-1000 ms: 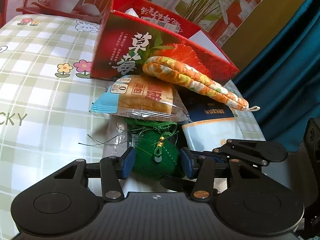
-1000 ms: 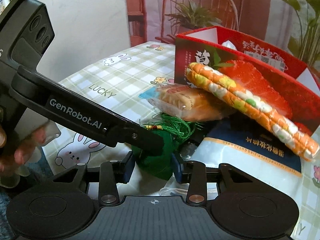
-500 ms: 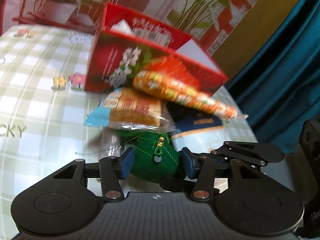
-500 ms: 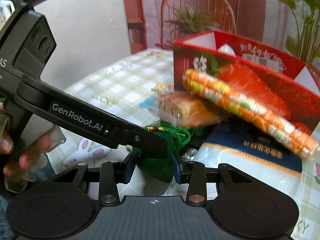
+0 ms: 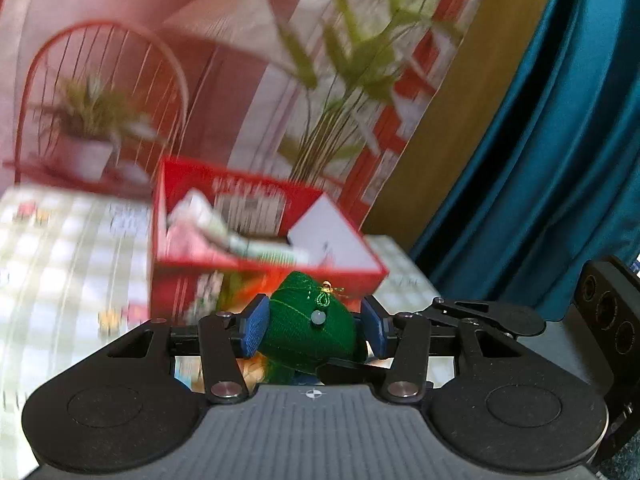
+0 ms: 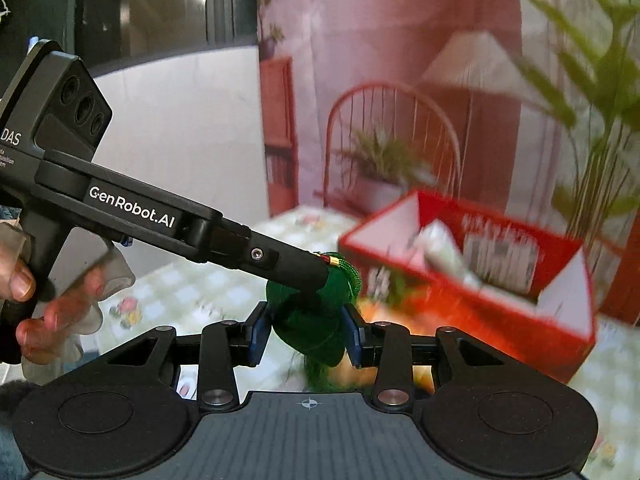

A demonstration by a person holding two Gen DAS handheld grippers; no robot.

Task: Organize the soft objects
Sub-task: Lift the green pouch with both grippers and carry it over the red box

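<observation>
Left wrist view showed the left claw (image 5: 312,330) closed on the green pouch (image 5: 310,330), its blue pads squeezing the soft sides. The right claw (image 6: 306,334) gripped the same pouch (image 6: 310,320) from the other side, probably so that the limp thing would not sag or slip. Held by both, the pouch hung in the air above the bench (image 5: 52,264), just short of the open red box (image 5: 256,256), which already held some packets. I took the box for its destination.

Both tongs lifted green pouch (image 5: 310,330) off table pile, now level with red box (image 5: 256,236) rim.
</observation>
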